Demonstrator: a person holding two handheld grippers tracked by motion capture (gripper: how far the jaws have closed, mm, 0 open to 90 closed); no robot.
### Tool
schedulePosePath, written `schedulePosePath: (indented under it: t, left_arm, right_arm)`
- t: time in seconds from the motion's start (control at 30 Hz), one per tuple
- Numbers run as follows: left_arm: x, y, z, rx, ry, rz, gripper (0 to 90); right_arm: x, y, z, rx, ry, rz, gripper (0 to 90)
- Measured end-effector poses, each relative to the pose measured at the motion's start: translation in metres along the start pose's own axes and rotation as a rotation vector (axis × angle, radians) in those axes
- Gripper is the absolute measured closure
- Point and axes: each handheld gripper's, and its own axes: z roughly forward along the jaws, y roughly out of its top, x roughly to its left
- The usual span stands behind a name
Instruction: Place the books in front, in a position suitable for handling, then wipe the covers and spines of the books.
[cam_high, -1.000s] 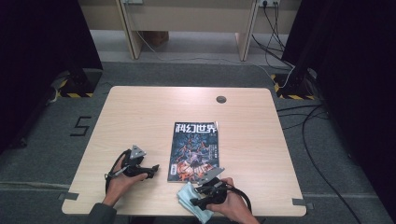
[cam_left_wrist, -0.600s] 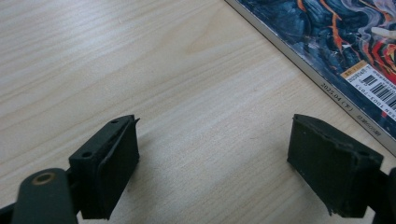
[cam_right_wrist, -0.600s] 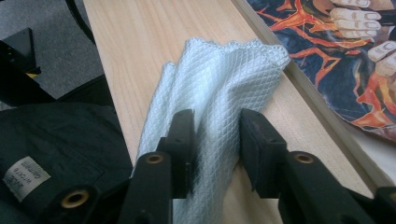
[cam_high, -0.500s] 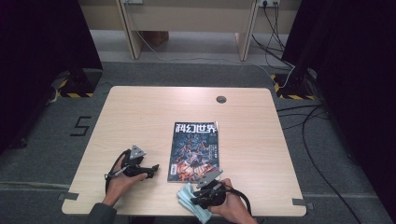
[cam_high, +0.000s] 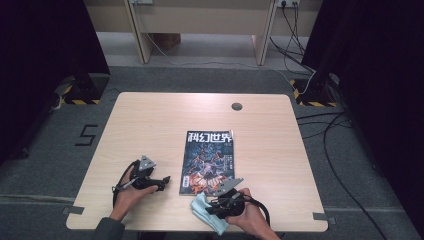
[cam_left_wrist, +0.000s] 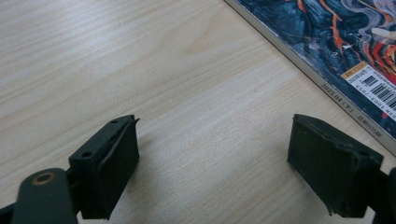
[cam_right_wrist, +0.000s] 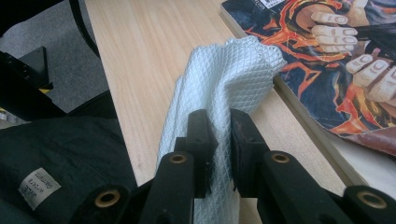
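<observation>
1. The step in hand looks like picking up a pale blue waffle-weave cloth (cam_right_wrist: 219, 88) from the near edge of the wooden table (cam_high: 150, 125), probably to wipe the magazine (cam_high: 210, 160) or the tabletop beside it.
2. The right gripper (cam_right_wrist: 223, 140) has just been closing its jaws, and in the right gripper view they now pinch a fold of the cloth between them, with the fabric bunched up above the pads.
3. In the high view the cloth (cam_high: 205, 210) lies at the near edge of the table, just beside the near left corner of the magazine; in the right gripper view its far tip rests against that corner of the cover.
4. The left gripper (cam_left_wrist: 215, 163) rests low over bare wood to the left of the magazine (cam_left_wrist: 355, 51), its jaws spread wide with nothing between them.
5. As I judge it, the next move calls for lifting the cloth clear of the table without losing the fold, then carrying it over the surface to be wiped.
6. The left gripper seems placed to steady the magazine by its spine if needed.
</observation>
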Motion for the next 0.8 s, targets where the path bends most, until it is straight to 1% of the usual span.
schedulePosePath:
  t: [0.03, 0.13, 0.33, 0.37, 0.4, 0.5, 0.53, 0.57, 0.67, 0.8]
  left_arm:
    - [0.000, 0.000, 0.000, 0.003, 0.002, 0.000, 15.3]
    - [0.000, 0.000, 0.000, 0.000, 0.000, 0.000, 15.3]
    - [0.000, 0.001, 0.001, -0.003, 0.001, -0.003, 15.1]
    - [0.000, 0.001, 0.001, -0.003, 0.002, -0.004, 15.2]
    - [0.000, 0.001, 0.001, -0.003, 0.002, -0.004, 15.1]
    - [0.000, 0.001, 0.001, -0.004, 0.001, -0.003, 15.1]
    - [0.000, 0.001, 0.001, -0.004, 0.001, -0.003, 15.1]
    - [0.000, 0.001, 0.001, -0.006, 0.001, -0.003, 15.1]
    - [0.000, 0.001, 0.001, -0.006, 0.002, -0.003, 15.1]
    - [0.000, 0.000, 0.001, -0.004, -0.003, 0.002, 15.2]
  right_arm:
    - [-0.001, 0.000, 0.001, 0.001, -0.006, 0.004, 80.1]
    - [-0.001, 0.000, 0.000, 0.004, -0.003, 0.008, 80.1]
    - [-0.003, 0.001, -0.003, -0.014, 0.000, 0.017, 80.2]
    - [-0.006, 0.002, -0.007, -0.028, -0.004, 0.022, 80.2]
    - [-0.006, 0.002, -0.007, -0.028, -0.004, 0.022, 80.2]
    - [-0.014, 0.005, -0.013, -0.056, -0.019, 0.036, 80.2]
    - [-0.014, 0.005, -0.013, -0.056, -0.019, 0.036, 80.2]
    - [-0.019, 0.008, -0.015, -0.064, -0.034, 0.042, 80.3]
    - [-0.023, 0.010, -0.017, -0.066, -0.041, 0.051, 80.2]
    - [-0.031, 0.014, -0.024, -0.089, -0.064, 0.063, 80.2]
